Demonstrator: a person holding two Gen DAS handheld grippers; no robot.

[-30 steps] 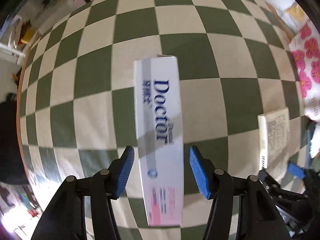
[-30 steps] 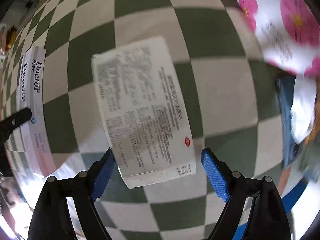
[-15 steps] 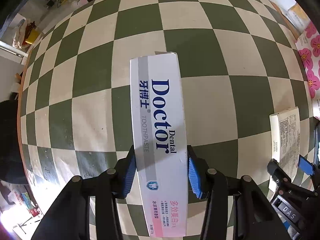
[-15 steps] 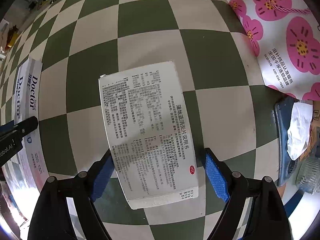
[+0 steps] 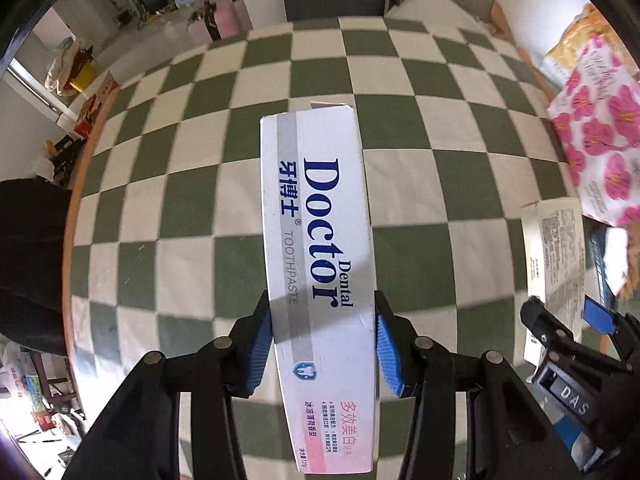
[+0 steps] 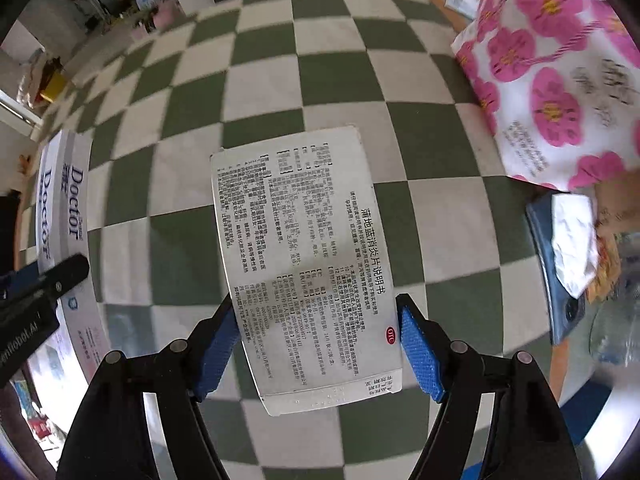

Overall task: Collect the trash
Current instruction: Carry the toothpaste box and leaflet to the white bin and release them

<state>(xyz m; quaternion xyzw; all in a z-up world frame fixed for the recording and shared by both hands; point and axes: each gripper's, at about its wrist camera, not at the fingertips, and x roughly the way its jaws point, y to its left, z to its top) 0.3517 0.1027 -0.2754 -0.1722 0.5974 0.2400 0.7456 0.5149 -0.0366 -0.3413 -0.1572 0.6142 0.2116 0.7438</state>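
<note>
A long white "Doctor" toothpaste box (image 5: 320,240) hangs over the green-and-white checkered cloth (image 5: 440,152), with my left gripper (image 5: 323,340) shut on its lower half. A white medicine box (image 6: 300,248) covered in black print sits between my right gripper's (image 6: 316,344) blue pads. Its jaws are closing and both pads touch the box's long sides. The left wrist view shows the medicine box (image 5: 554,248) at the right edge. The toothpaste box (image 6: 64,216) appears at the left of the right wrist view.
A white bag with pink flowers (image 6: 552,72) lies at the right of the cloth. Below it a crumpled white tissue (image 6: 572,240) rests on a blue object beside clear plastic. The table's wooden rim (image 5: 76,200) curves down the left, with dark clothing (image 5: 28,248) beyond it.
The left jaws closed on the toothpaste box and the right jaws narrowed onto the medicine box. Both grippers rose and tilted, bringing the room beyond the table into view.
</note>
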